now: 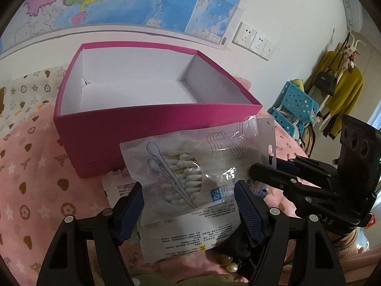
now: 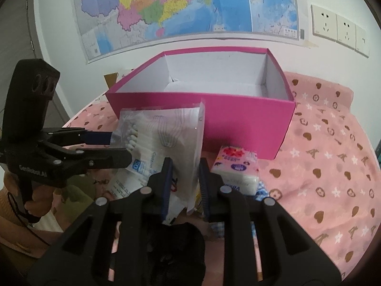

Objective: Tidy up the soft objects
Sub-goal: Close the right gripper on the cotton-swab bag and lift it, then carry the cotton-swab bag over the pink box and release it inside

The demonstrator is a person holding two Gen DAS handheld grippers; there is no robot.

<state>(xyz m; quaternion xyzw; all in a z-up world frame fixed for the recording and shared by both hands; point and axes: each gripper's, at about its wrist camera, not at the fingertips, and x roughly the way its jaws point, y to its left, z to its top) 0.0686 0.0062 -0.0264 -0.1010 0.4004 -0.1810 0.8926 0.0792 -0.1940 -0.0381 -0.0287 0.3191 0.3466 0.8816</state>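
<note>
Cotton-swab packet [image 1: 190,178], white printed plastic with a clear window showing swabs, was held between left gripper [image 1: 188,205] pads, its right end between the closing right gripper [image 2: 184,178]; long axis ran left-right, just near the pink box [image 1: 147,128].

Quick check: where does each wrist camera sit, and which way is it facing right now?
Left wrist: on the left tool, facing forward and down at the bag between its fingers, box beyond; right tool enters from the right.
Right wrist: on the right tool, facing the bag edge-on, box behind; left tool at left.
Shared: bag, box, map.
</note>
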